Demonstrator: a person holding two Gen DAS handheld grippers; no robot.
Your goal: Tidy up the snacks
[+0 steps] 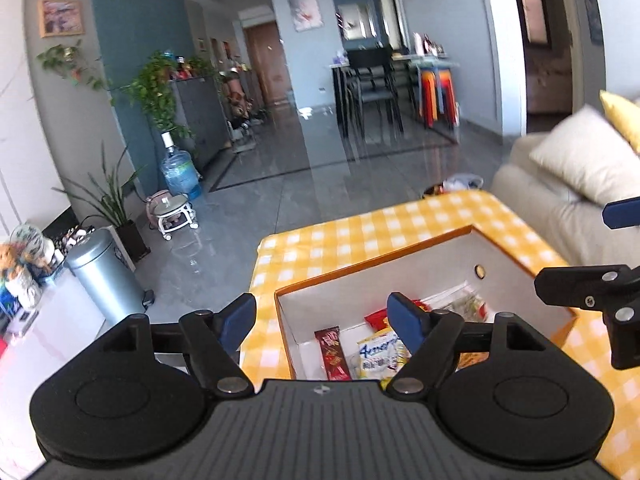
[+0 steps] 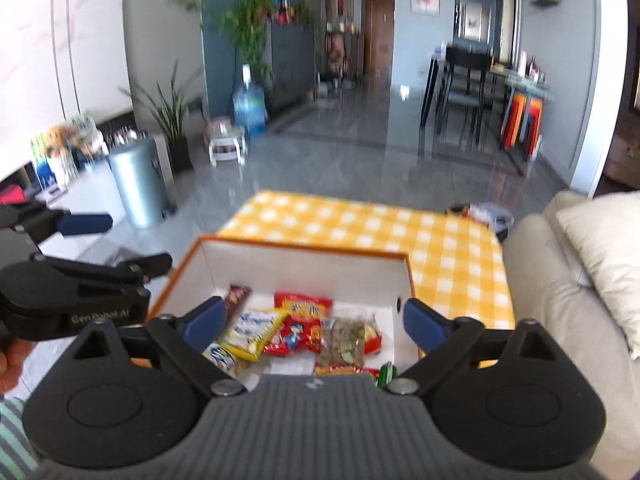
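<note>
several snacks [image 2: 298, 326] blurred, box [image 2: 304, 258] front hidden

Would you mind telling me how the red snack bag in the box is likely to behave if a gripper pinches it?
The red snack bag looks like glossy film, so probably slippery and floppy. It appears puffy, likely light. It overlaps neighbouring packets in the box, so pulling may drag them.

A glossy grey tiled floor [image 1: 320, 160] is seen, lit by daylight. A beige sofa [image 2: 560, 300] is set at right; a dining table [image 1: 400, 60] stands beyond.
</note>
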